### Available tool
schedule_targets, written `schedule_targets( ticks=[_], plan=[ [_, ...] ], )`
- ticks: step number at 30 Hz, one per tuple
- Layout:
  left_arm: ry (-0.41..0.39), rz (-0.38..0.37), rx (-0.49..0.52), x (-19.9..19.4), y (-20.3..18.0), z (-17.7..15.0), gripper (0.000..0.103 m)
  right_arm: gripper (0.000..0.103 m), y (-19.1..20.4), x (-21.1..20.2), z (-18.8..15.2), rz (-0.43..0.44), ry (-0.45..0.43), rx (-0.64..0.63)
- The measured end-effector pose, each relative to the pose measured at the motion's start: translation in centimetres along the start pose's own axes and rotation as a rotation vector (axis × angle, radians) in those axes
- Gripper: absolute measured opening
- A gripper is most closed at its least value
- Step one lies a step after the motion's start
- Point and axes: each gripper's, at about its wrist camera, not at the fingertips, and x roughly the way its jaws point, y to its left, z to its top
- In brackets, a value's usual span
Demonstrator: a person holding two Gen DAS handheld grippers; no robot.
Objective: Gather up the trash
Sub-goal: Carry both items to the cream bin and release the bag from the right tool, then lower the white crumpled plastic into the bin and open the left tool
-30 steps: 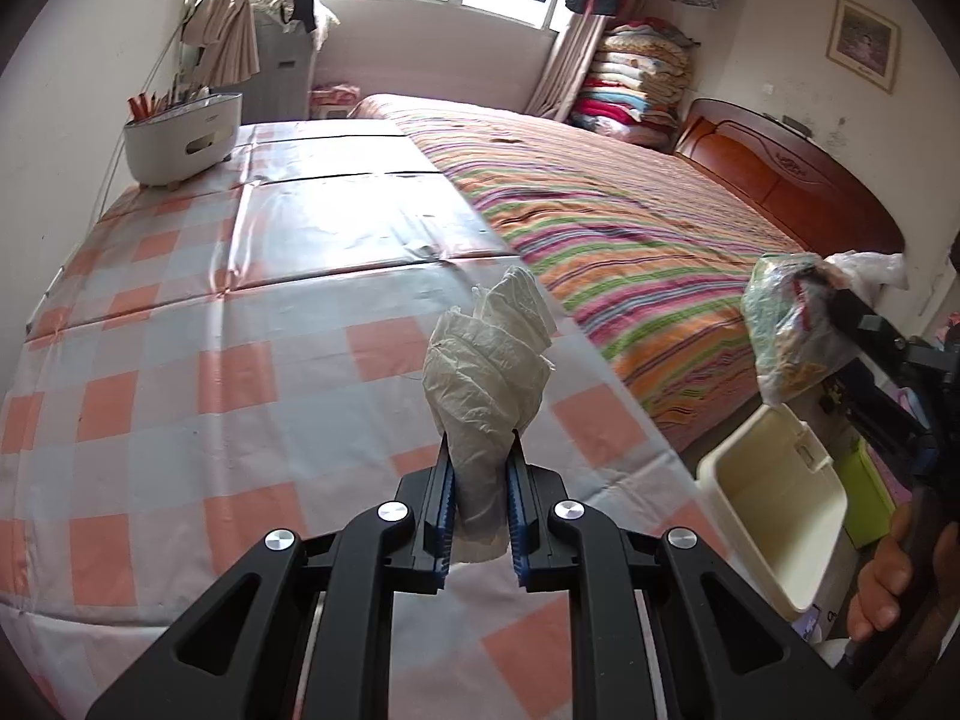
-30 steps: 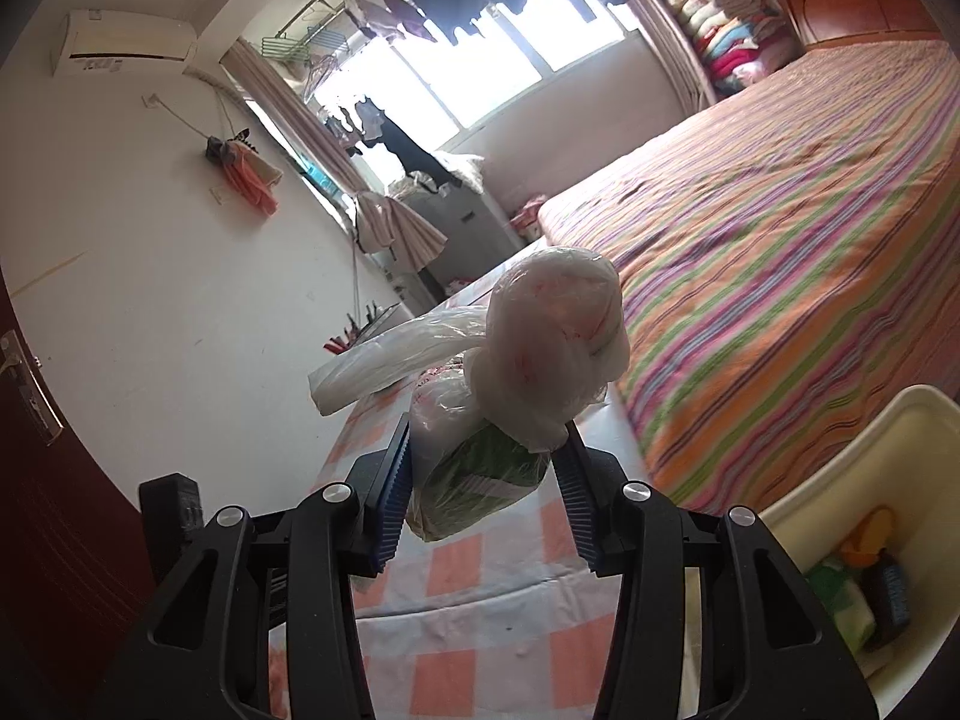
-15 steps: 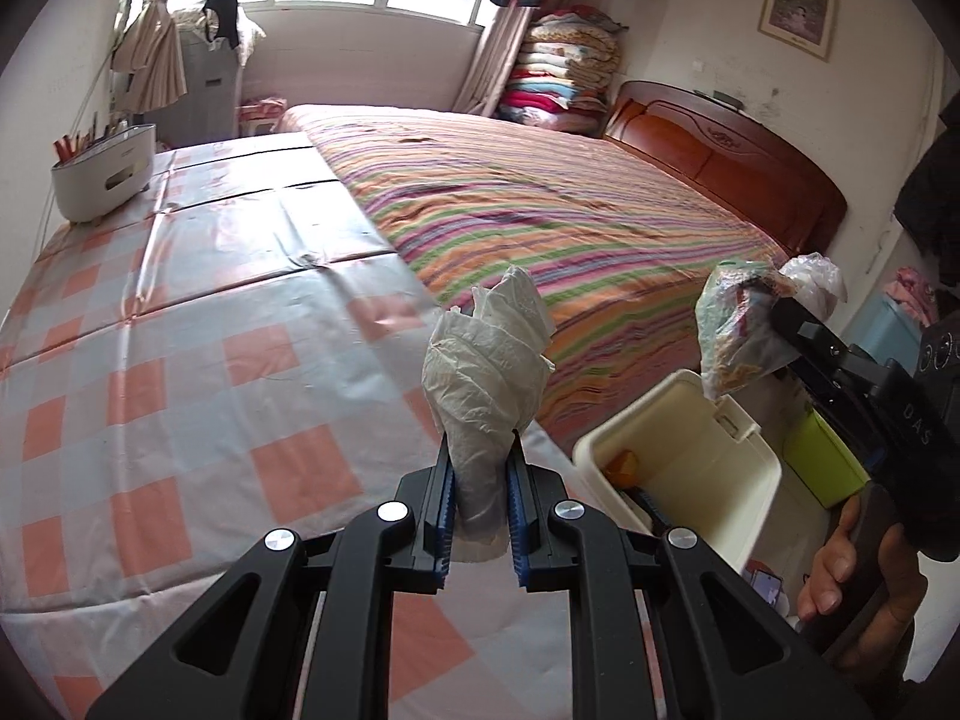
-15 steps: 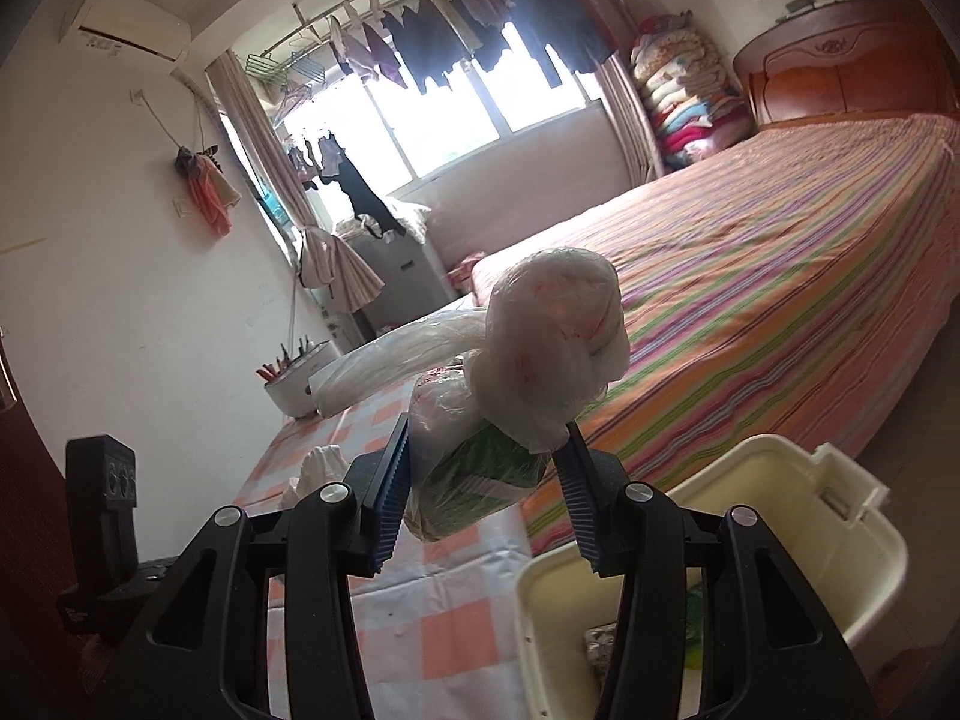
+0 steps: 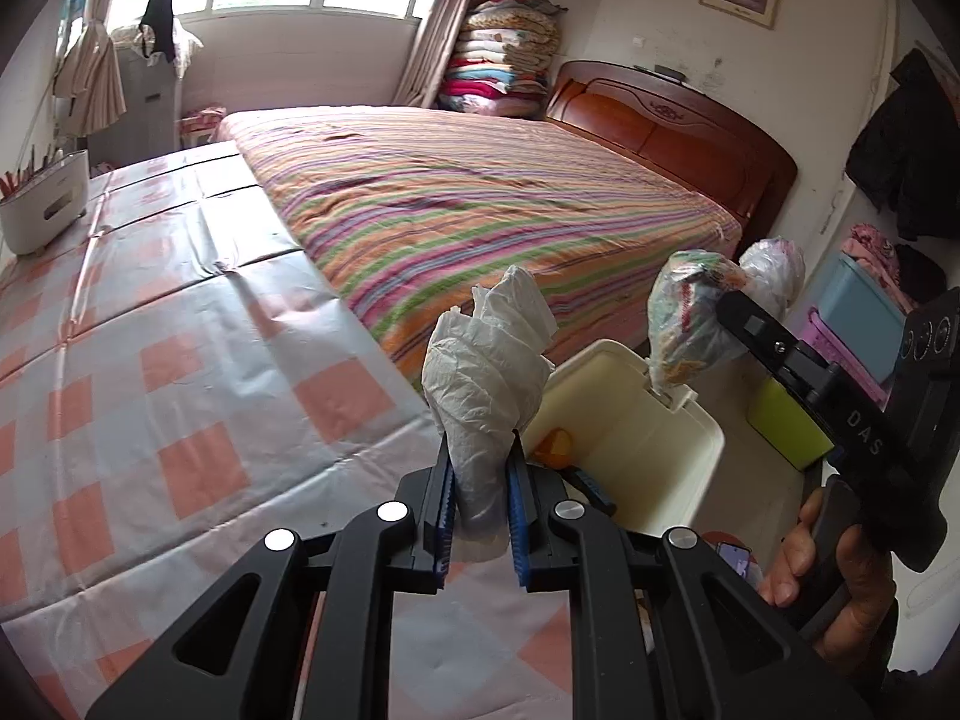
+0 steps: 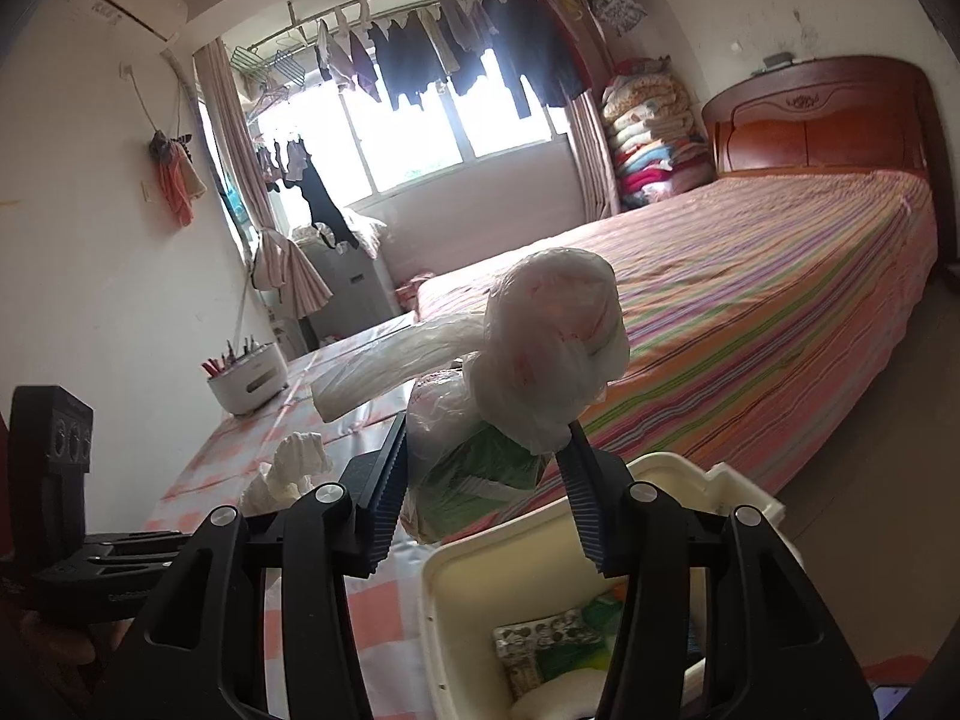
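My left gripper (image 5: 480, 516) is shut on a crumpled white tissue (image 5: 489, 360) that sticks up between its blue pads, over the table's near corner beside the cream trash bin (image 5: 702, 420). My right gripper (image 6: 480, 486) is shut on a knotted clear plastic bag of trash (image 6: 540, 360) with green packaging inside. It holds the bag just above the bin's (image 6: 444, 564) far rim. The left wrist view shows that bag (image 5: 690, 312) hanging over the bin's back edge. Wrappers and a blister pack (image 6: 546, 636) lie in the bin. The tissue (image 6: 294, 468) shows at the left of the right wrist view.
The table wears a checked orange and white plastic cloth (image 5: 150, 360) with a white pen holder (image 5: 42, 210) at its far end. A striped bed (image 5: 480, 198) runs alongside. Green (image 5: 786, 420) and blue (image 5: 858, 318) boxes stand on the floor behind the bin. A hand (image 5: 840, 588) grips the right handle.
Both grippers have swung from the table toward the bin, which now sits larger and closer beneath them. The tissue and the bag stay clamped as before.
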Motion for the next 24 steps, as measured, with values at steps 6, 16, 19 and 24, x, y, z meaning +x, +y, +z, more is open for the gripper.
schedule_targets(
  ticks=[6,16,19,24],
  plan=[
    [0.023,-0.022,0.031,0.8,-1.7,-0.4,0.015,0.048,0.1,-0.6,-0.6,-0.048,-0.008,-0.048],
    [0.05,-0.045,0.048,2.1,-2.8,-0.8,0.015,0.067,-1.0,-1.1,-0.6,-0.079,-0.017,-0.013],
    [0.053,-0.048,0.055,2.2,-3.2,-0.8,0.015,0.068,-1.2,-1.6,-0.2,-0.079,-0.029,0.007],
    [0.061,-0.049,0.07,2.6,-4.1,-0.6,0.015,0.071,-2.9,-3.6,0.4,-0.075,-0.092,0.09]
  ],
)
